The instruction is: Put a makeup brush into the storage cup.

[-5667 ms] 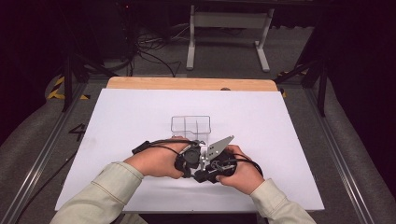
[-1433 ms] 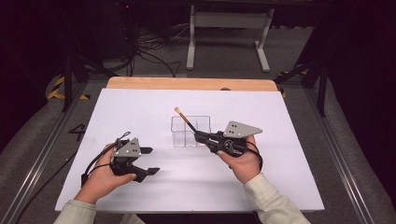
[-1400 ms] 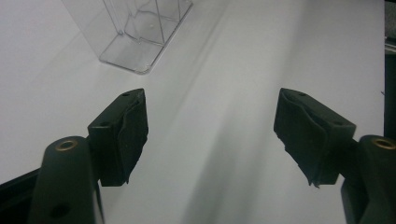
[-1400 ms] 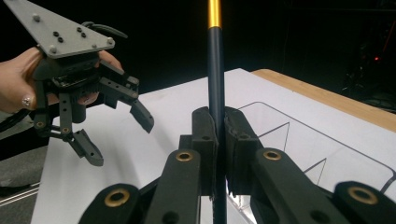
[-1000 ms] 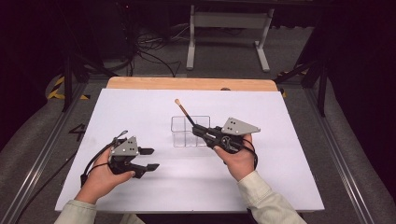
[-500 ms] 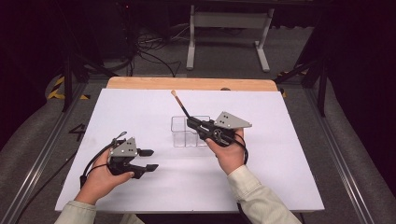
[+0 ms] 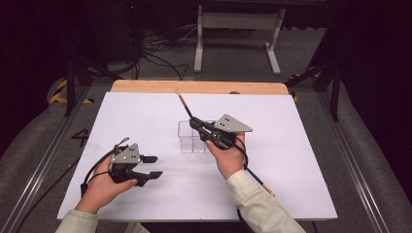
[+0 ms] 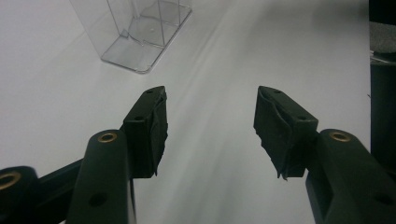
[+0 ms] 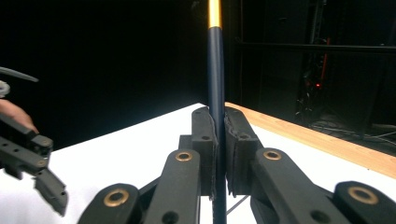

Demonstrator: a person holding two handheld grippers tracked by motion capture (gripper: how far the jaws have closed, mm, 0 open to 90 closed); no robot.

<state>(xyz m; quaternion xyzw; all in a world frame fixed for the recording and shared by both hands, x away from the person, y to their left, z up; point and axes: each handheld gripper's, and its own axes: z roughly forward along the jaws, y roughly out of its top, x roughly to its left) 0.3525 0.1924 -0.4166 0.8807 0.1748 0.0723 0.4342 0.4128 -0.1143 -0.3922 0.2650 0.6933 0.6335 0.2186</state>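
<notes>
A clear box (image 7: 195,137), divided into compartments, stands near the middle of the white tabletop (image 7: 145,116); its compartments show nothing inside, as the left gripper view (image 8: 140,35) confirms. The right hand-held gripper (image 7: 194,122) is clenched on a thin dark brush (image 7: 185,106), held at the box's far edge, the shaft slanting up and away with its orange tip (image 7: 178,92) toward the tabletop's wooden far edge (image 7: 194,87). In the right gripper view the pads (image 9: 208,135) press the shaft (image 9: 215,70) from both sides. The left hand-held gripper (image 7: 151,166) rests released on the tabletop, well apart from the box, jaws apart with nothing between them. Compared with the earlier frame, the right gripper and brush have shifted leftward over the box; the left gripper has kept its place.
</notes>
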